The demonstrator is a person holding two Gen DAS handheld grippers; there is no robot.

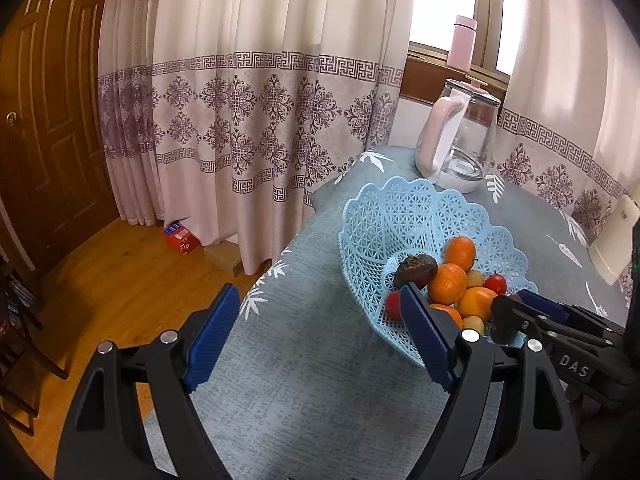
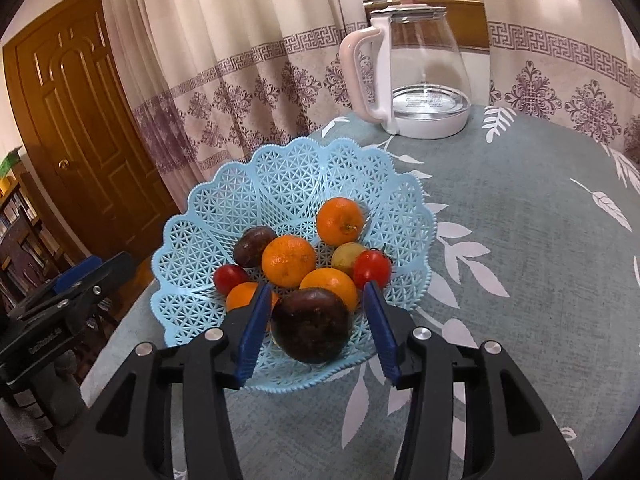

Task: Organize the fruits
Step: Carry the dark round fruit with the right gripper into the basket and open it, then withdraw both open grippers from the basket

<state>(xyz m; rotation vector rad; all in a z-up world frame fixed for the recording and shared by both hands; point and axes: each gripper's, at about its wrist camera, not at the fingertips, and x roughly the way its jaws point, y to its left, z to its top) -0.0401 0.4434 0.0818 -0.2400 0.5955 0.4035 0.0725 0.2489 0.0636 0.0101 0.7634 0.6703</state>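
Half an orange [image 2: 249, 295] hides behind right tongs [image 2: 316, 320].

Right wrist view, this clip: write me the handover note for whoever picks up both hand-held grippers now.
Right hand-held gripper: open, jaws either side of a dark passion fruit at the near rim of the blue basket; grip not evident.
Left hand-held gripper: open, empty, above the tablecloth beside the basket.
In the basket: oranges, tomatoes, another passion fruit.
No fruit visible outside it.
Left: confirm the near fruit settles inside.
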